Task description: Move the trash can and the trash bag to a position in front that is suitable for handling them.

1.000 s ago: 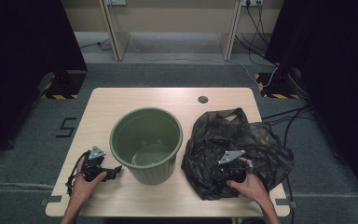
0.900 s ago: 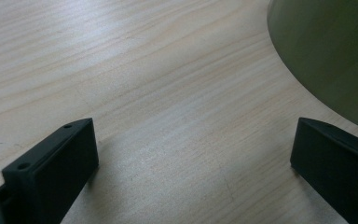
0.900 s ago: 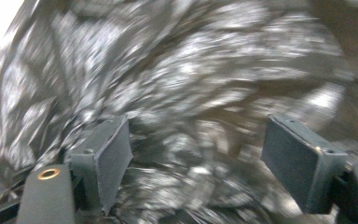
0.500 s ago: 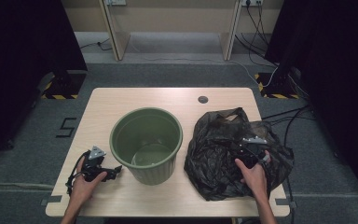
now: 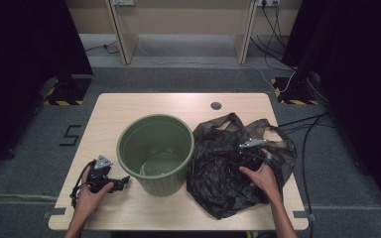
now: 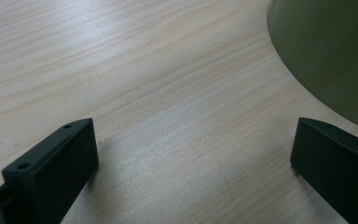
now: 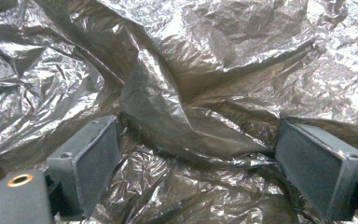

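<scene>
Both tongs gape: right tongs (image 7: 193, 158) just opening over black bag (image 5: 223, 163), left tongs (image 6: 193, 158) on table (image 5: 129, 106)

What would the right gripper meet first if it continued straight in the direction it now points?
Most likely the crumpled black plastic bag: a raised fold lies right ahead of the right gripper, between its open jaws. How close it is remains unclear.
</scene>
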Available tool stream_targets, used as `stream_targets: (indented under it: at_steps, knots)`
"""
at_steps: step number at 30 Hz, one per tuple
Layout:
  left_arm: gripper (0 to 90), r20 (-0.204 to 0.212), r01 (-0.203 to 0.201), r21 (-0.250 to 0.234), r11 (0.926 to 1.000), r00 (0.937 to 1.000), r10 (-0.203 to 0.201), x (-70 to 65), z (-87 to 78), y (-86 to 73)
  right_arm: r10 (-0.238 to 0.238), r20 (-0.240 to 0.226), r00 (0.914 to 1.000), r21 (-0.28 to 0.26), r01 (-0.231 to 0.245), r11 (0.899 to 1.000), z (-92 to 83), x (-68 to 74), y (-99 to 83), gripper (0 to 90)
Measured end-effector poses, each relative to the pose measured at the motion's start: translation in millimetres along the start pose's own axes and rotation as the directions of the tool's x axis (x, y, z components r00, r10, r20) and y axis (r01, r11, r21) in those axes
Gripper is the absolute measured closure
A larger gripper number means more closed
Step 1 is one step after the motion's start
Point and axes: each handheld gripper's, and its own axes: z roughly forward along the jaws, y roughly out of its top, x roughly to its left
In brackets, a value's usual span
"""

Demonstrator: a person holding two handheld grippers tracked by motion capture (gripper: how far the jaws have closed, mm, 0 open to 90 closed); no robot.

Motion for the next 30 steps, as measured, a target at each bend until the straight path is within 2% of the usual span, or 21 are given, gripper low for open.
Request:
stream_targets:
  at_steps: [4,5,6,8,9,10,14,16,17,18,21,23,25,27,28,30]
  knots:
    - [0.0,0.000,0.000,0.000,1.0000,1.0000,0.000,0.0,0.0,0.0,-0.008,-0.011,0.9999,0.008,0.008,1.000,1.2,-12.7,4.1,17.8]
    - [0.0,0.000,0.000,0.000,1.0000,1.0000,0.000,0.0,0.0,0.0,-0.023,-0.011,0.9997,0.012,0.023,1.000,0.4,-15.2,4.5,18.0]
    - [0.0,0.000,0.000,0.000,1.0000,1.0000,0.000,0.0,0.0,0.0,-0.033,0.000,0.9995,0.016,0.033,0.999,-1.1,-17.6,4.9,18.7]
    - [0.0,0.000,0.000,0.000,1.0000,1.0000,0.000,0.0,0.0,0.0,-0.026,0.056,0.9981,0.015,0.025,1.000,-6.3,-21.6,5.2,20.3]
    - [0.0,0.000,0.000,0.000,1.0000,1.0000,0.000,0.0,0.0,0.0,-0.026,0.056,0.9981,0.015,0.025,1.000,-6.3,-21.6,5.2,20.3]
    - [0.0,0.000,0.000,0.000,1.0000,1.0000,0.000,0.0,0.0,0.0,0.011,0.093,0.9956,0.007,-0.012,1.000,-16.2,-21.5,4.1,19.9]
    - [0.0,0.000,0.000,0.000,1.0000,1.0000,0.000,0.0,0.0,0.0,0.067,0.118,0.9908,-0.011,-0.066,0.998,-38.6,0.9,-5.5,15.4]
    - [0.0,0.000,0.000,0.000,1.0000,1.0000,0.000,0.0,0.0,0.0,0.116,0.167,0.9790,-0.019,-0.115,0.993,-43.5,15.3,-14.6,15.5]
    - [0.0,0.000,0.000,0.000,1.0000,1.0000,0.000,0.0,0.0,0.0,0.116,0.167,0.9790,-0.019,-0.115,0.993,-43.5,15.3,-14.6,15.5]
    - [0.0,0.000,0.000,0.000,1.0000,1.0000,0.000,0.0,0.0,0.0,0.142,0.202,0.9690,-0.005,-0.144,0.990,-41.8,25.5,-24.1,15.5]
    - [0.0,0.000,0.000,0.000,1.0000,1.0000,0.000,0.0,0.0,0.0,0.161,0.194,0.9676,-0.004,-0.164,0.986,-36.1,28.0,-31.7,15.5]
    - [0.0,0.000,0.000,0.000,1.0000,1.0000,0.000,0.0,0.0,0.0,0.174,0.137,0.9751,-0.010,-0.174,0.985,-29.2,18.8,-36.3,13.1]
    - [0.0,0.000,0.000,0.000,1.0000,1.0000,0.000,0.0,0.0,0.0,0.139,0.108,0.9844,-0.017,-0.138,0.990,-26.9,9.6,-34.6,13.3]
    - [0.0,0.000,0.000,0.000,1.0000,1.0000,0.000,0.0,0.0,0.0,0.126,0.096,0.9874,-0.012,-0.125,0.992,-25.7,4.7,-33.0,13.2]
    - [0.0,0.000,0.000,0.000,1.0000,1.0000,0.000,0.0,0.0,0.0,0.095,0.078,0.9924,0.005,-0.096,0.995,-23.5,-6.1,-27.8,14.6]
    - [0.0,0.000,0.000,0.000,1.0000,1.0000,0.000,0.0,0.0,0.0,0.073,0.054,0.9959,0.018,-0.074,0.997,-19.9,-16.6,-21.9,14.8]
